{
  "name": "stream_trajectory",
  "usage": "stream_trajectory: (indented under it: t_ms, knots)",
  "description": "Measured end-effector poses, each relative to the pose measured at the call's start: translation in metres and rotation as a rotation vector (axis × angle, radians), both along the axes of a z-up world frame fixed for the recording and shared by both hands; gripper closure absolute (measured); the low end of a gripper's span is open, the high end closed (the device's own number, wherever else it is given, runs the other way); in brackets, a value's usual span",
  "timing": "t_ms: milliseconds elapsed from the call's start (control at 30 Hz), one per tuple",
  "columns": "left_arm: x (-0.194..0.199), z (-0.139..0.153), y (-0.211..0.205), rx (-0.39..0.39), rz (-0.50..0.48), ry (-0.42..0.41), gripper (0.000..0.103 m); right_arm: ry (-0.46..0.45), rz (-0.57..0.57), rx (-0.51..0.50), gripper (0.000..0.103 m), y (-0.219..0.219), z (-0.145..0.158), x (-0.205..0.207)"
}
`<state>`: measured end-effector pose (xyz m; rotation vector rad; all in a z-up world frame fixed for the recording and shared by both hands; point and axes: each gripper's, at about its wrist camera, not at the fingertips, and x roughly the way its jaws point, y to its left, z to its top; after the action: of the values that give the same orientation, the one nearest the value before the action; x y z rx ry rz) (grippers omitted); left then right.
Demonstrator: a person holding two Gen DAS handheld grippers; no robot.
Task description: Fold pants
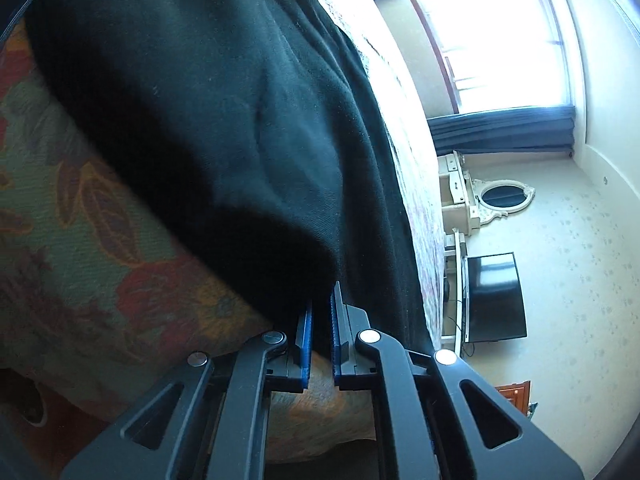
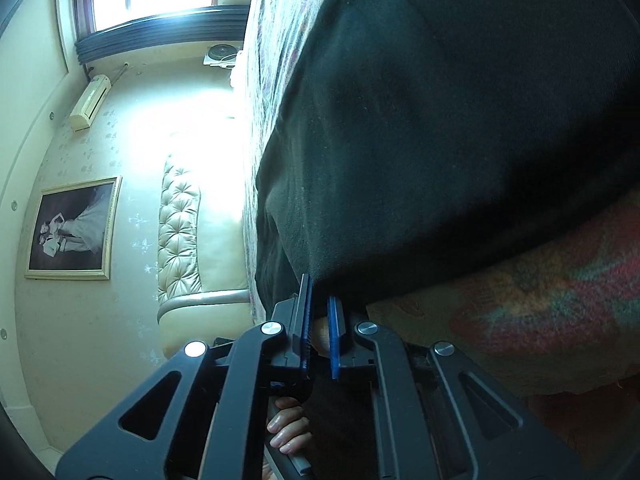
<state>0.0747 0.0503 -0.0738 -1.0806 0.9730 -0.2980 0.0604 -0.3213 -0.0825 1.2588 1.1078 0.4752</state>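
Note:
The black pants (image 1: pixel 224 128) hang in a broad dark fold over a flower-patterned bed cover (image 1: pixel 80 232). My left gripper (image 1: pixel 320 308) is shut on the lower edge of the pants; the cloth runs down between its blue pads (image 1: pixel 306 344). In the right wrist view the same black pants (image 2: pixel 460 120) fill the upper right. My right gripper (image 2: pixel 320 300) is shut on the pants' edge, with cloth between its blue pads (image 2: pixel 334 336). Both views are rolled sideways.
A bed with a pale patterned sheet (image 1: pixel 416 184) lies behind the pants. A television (image 1: pixel 496 296), a white dresser with an oval mirror (image 1: pixel 504 196) and a bright window (image 1: pixel 492 40) are beyond. A tufted headboard (image 2: pixel 180 232), a framed picture (image 2: pixel 72 228) and the holder's hand (image 2: pixel 288 428) show in the right wrist view.

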Motion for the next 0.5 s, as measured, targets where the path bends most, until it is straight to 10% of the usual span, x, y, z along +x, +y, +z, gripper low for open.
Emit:
stream_trajectory:
  t_ms: [267,500]
  knots:
    - [-0.004,0.004,0.003,0.048,-0.049,-0.026,0.096,0.016,0.030,-0.033,0.095,-0.005,-0.009,-0.007]
    - [-0.018,0.014,0.000,0.066,-0.147,0.003,0.094,-0.021,-0.032,-0.109,0.054,-0.058,0.024,-0.032]
